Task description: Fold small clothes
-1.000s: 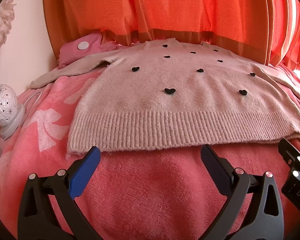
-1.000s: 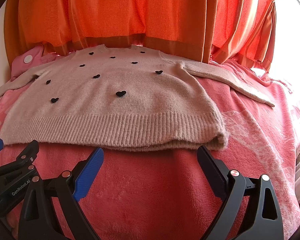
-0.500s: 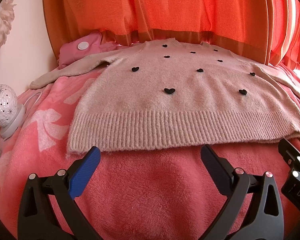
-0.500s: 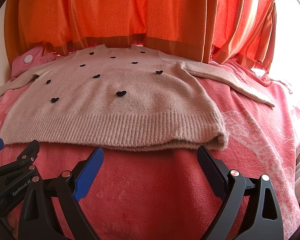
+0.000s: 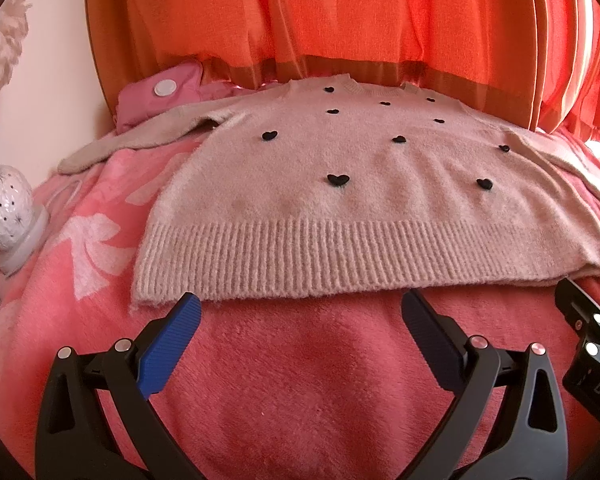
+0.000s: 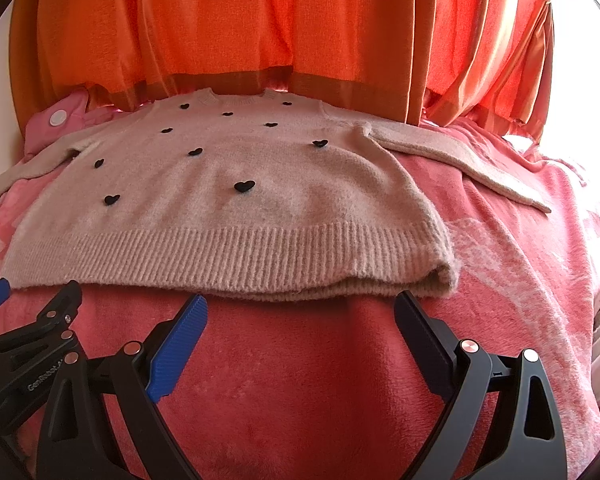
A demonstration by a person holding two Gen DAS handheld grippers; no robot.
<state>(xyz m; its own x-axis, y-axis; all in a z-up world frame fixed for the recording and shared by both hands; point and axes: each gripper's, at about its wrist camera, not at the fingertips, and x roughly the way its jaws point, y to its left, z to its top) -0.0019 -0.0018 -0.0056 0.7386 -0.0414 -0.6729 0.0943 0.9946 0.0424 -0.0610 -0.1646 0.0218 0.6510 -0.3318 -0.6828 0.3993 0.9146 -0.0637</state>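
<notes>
1. Landmark for everything here is the little beige sweater with black hearts. It's lying face up and spread flat on a fuzzy pink blanket, neck hole at the far side up against the orange curtain, ribbed hem on the near side. Nothing looks folded yet, so I'd say the job is right at the start.

2. Both sleeves are stretched out sideways from the sweater, the right one angling off across the blanket. My guess is it's laid out like that so the sleeves can be flipped in first.

3. The left gripper sits just on the near side of the hem, toward the sweater's left half, fingers spread wide with nothing between them. Tips are right at the hem edge; can't tell if they touch it.

4. The right gripper does the same near the sweater's right hem corner, also spread and empty. Looks lined up for a two-corner grab, probably.

5. Beyond the sweater's left sleeve there's a pink garment with a white snap, maybe next in line. Further left of the sweater stands a white ornament.
</notes>
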